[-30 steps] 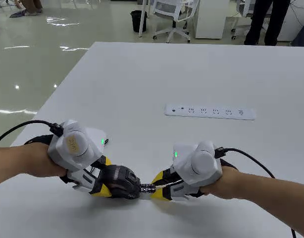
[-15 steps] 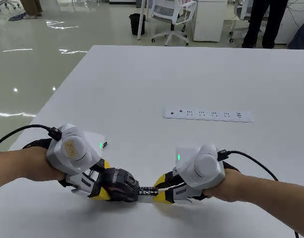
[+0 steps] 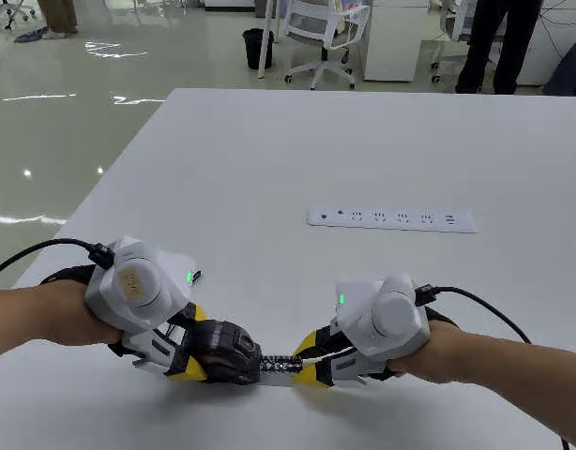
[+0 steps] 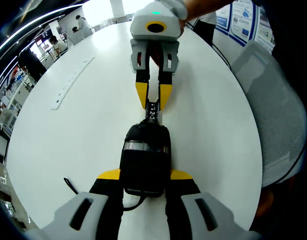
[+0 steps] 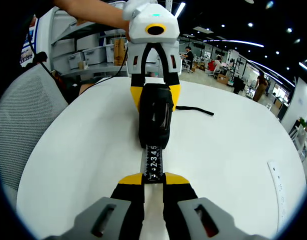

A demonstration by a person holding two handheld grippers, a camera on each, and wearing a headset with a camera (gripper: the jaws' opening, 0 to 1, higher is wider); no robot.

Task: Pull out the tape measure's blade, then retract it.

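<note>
While the left gripper (image 3: 196,354) jaws clamp the black tape measure (image 3: 227,349) case by its sides, low over the white counter (image 3: 269,159) near its front edge, the right gripper (image 3: 305,360) jaws are narrow, pinching the blade (image 3: 279,361) tip; short numbered run of blade exposed between them; grippers face each other; power strip (image 3: 391,219) well apart behind.

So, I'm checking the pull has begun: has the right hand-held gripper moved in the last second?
Yes. Against the power strip, the right hand-held gripper has shifted slightly right, away from the tape measure, baring more blade.
</note>
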